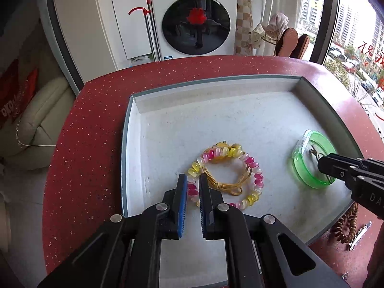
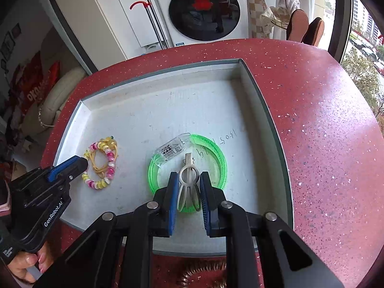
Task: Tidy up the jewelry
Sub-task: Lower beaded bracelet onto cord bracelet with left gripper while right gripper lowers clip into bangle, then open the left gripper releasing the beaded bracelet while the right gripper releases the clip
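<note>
On the red speckled table (image 1: 91,124) sits a shallow white tray (image 1: 240,120) holding the jewelry. The left tool (image 1: 193,187) points down at the near-left arc of a pink, yellow and white beaded bracelet (image 1: 249,162), which lies flat in the tray with a tangle of yellow cord (image 1: 228,183) inside its ring; the blue pads stand only slightly apart with the beads showing in the gap, and I cannot tell whether they press on them. The right tool (image 2: 189,189) is clamped on a pale grey hair claw clip (image 2: 188,180), held above a green translucent bangle (image 2: 216,148) with a clear section, lying right of the bracelet and well apart from it. A brown coiled hair tie (image 1: 345,225) and a silver clip (image 1: 360,235) lie on the table just outside the tray's near edge.
</note>
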### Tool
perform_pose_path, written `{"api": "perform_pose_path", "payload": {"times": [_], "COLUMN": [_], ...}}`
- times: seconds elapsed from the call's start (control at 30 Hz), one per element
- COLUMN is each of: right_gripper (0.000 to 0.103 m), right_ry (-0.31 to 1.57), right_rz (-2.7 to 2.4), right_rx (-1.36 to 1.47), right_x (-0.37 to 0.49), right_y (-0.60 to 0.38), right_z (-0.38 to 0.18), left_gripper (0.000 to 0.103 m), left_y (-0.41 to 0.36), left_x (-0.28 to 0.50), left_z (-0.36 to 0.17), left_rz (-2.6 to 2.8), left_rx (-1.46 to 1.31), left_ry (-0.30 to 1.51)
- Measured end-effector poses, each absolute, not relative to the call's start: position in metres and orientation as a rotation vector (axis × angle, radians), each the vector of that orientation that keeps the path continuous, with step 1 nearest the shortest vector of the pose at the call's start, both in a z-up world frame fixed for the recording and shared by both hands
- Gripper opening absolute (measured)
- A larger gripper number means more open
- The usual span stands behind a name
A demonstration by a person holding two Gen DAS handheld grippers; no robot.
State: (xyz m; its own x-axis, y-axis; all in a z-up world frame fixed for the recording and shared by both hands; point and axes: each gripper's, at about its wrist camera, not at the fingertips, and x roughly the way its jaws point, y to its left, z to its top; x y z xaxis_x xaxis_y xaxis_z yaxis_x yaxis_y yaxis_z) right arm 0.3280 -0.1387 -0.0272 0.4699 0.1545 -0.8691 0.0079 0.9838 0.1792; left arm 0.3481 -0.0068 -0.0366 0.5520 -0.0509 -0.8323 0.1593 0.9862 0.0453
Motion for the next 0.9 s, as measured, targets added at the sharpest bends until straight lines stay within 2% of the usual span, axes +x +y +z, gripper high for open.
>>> {"api": "perform_pose_path", "payload": {"times": [0.07, 0.2, 0.33, 0.4, 0.6, 0.63, 0.67, 0.7, 0.77, 0.9], "right_gripper": [0.024, 0.052, 0.057, 0.064, 0.065, 0.065, 0.066, 0.066, 0.068, 0.080], "right_ry": [1.083, 1.060, 1.022, 0.998, 0.950, 0.945, 0.943, 0.940, 0.936, 0.931], "right_rz": [0.094, 0.104, 0.121, 0.122, 0.112, 0.110, 0.110, 0.110, 0.109, 0.113], "right_rx": [0.151, 0.189, 0.230, 0.239, 0.284, 0.290, 0.293, 0.294, 0.289, 0.301], "right_x": [0.327, 0.325, 0.317, 0.311, 0.289, 0.285, 0.284, 0.281, 0.275, 0.258], "right_y": [-0.136, -0.142, -0.145, -0.147, -0.155, -0.156, -0.158, -0.159, -0.158, -0.159], "right_z": [-0.027, -0.020, -0.006, 0.002, 0.017, 0.019, 0.021, 0.022, 0.024, 0.026], "left_gripper": [0.028, 0.028, 0.028, 0.028, 0.028, 0.039, 0.085, 0.103, 0.103, 0.103], "left_y": [-0.008, -0.010, -0.007, -0.003, 0.000, 0.000, 0.000, 0.002, 0.006, 0.009], "left_x": [0.347, 0.347, 0.345, 0.342, 0.338, 0.337, 0.335, 0.332, 0.322, 0.315], "left_z": [-0.039, -0.038, -0.034, -0.032, -0.019, -0.017, -0.015, -0.011, -0.001, 0.011], "left_rz": [-0.114, -0.110, -0.109, -0.103, -0.100, -0.098, -0.094, -0.081, -0.058, -0.084], "left_rx": [0.142, 0.155, 0.134, 0.122, 0.084, 0.082, 0.080, 0.071, 0.053, 0.042], "left_ry": [0.976, 0.973, 0.971, 0.967, 0.916, 0.908, 0.901, 0.885, 0.820, 0.827]}}
